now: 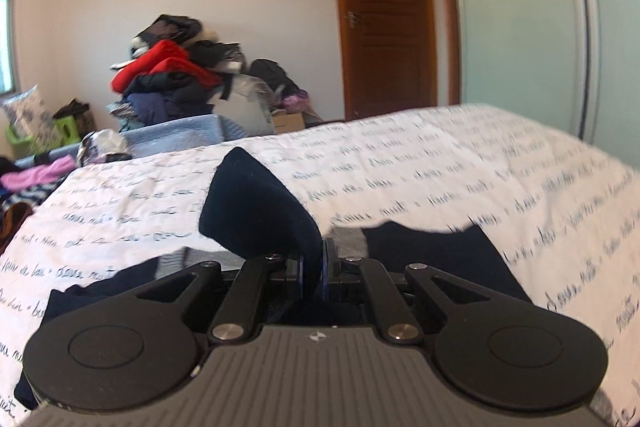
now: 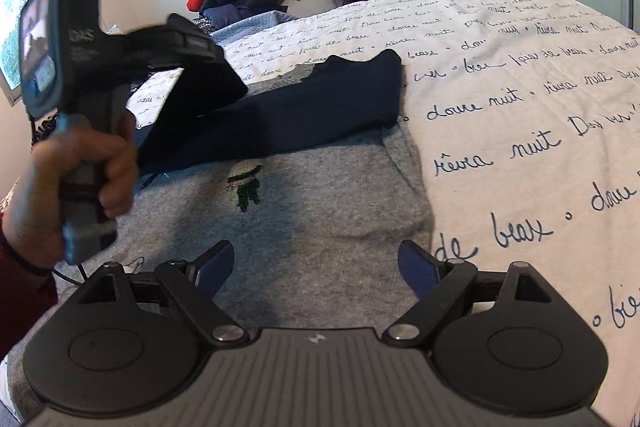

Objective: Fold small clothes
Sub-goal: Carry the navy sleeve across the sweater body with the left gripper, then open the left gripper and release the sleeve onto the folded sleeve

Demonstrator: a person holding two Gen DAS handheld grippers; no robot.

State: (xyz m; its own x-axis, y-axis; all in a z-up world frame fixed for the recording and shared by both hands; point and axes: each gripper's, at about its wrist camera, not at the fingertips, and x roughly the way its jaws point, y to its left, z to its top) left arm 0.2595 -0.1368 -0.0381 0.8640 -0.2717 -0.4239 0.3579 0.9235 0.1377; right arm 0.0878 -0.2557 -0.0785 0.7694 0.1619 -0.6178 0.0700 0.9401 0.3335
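A small grey sweater (image 2: 304, 211) with a green and white embroidered motif lies flat on the bed, its dark navy sleeves folded across the upper part. My left gripper (image 1: 314, 273) is shut on the navy sleeve cuff (image 1: 256, 211), which stands up between the blue pads. In the right wrist view a hand holds the left gripper (image 2: 200, 45) above the sweater's left side, with the navy sleeve (image 2: 208, 95) hanging from it. The other navy sleeve (image 2: 352, 95) lies folded across the chest. My right gripper (image 2: 316, 267) is open over the grey lower body, nothing between its fingers.
The bed has a white cover with blue script (image 2: 520, 87). Beyond its far edge is a heap of clothes (image 1: 172, 79) and a blue basket (image 1: 180, 135). A wooden door (image 1: 384, 15) and frosted wardrobe panels (image 1: 520, 7) stand behind.
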